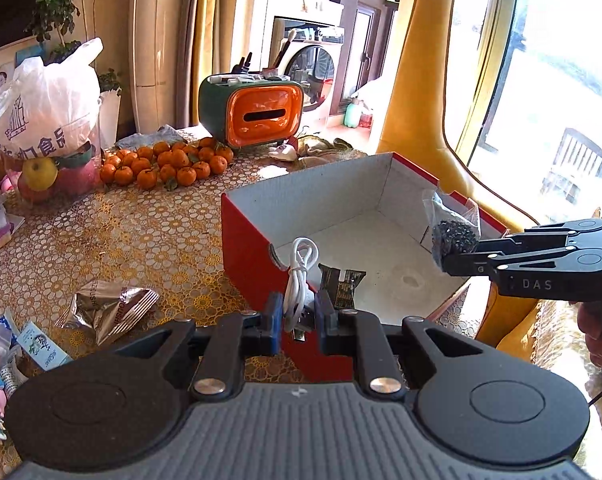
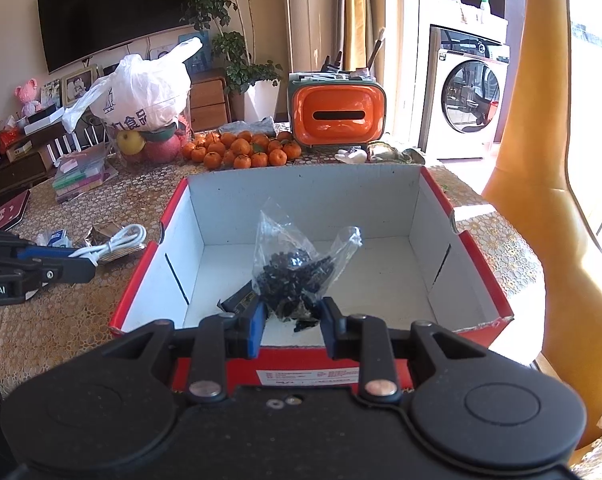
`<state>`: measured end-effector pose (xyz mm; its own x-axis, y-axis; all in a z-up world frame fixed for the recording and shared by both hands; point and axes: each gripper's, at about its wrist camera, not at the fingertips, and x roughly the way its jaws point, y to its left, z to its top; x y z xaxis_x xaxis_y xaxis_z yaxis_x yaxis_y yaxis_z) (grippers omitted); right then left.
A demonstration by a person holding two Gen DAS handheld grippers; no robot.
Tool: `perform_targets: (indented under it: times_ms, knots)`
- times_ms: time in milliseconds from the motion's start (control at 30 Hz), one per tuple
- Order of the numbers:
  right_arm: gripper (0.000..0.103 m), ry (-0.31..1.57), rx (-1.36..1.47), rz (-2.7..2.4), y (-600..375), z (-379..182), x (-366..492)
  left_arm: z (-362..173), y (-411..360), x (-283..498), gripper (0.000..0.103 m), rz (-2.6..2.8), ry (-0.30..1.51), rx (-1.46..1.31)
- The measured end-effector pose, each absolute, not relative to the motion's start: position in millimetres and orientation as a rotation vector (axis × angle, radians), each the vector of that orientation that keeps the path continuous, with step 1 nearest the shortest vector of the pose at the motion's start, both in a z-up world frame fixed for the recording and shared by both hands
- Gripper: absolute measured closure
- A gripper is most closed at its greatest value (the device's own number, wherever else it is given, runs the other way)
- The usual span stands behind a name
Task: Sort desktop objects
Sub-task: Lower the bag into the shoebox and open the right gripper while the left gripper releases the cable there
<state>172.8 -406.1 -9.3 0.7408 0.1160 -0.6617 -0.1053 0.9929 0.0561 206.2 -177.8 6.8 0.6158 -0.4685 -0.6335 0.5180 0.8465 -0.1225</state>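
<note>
While sunlight is washing out the window side of the room, the patterned table (image 1: 133,232) is carrying everything, its near edge cut off by both gripper bodies. Sitting on it is the red box (image 2: 141,276) with white inner walls, open at the top; its front wall is partly hidden behind the right gripper's body. Behind it the white plastic bag (image 1: 49,104) is slumping over some apples, its printing only partly readable, and the orange tissue holder (image 2: 337,114) is standing beside a heap of tangerines (image 1: 169,162). A crumpled foil packet (image 1: 109,312) is lying on the cloth left of the box.

The right gripper (image 2: 291,314) is hanging over the box interior, pinching a clear bag of small black parts (image 2: 297,276) by its lower end; what the parts are is hard to make out. A dark flat item (image 2: 239,302) is lying on the box floor, half hidden by the blue pad.

The left gripper (image 1: 299,312) is poised at the box's near-left corner, clamping a coiled white cable (image 1: 299,268), whose plug end is dangling below the fingers.
</note>
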Motion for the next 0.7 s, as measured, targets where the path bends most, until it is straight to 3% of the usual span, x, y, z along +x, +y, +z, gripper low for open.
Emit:
perform_targets:
  times_ms: [700]
  knots:
    - [0.075, 0.838, -0.041, 0.103, -433.5, -29.9, 218.2, -16.9, -267.6, 265.4, 0.088, -0.652, 0.802, 0.161]
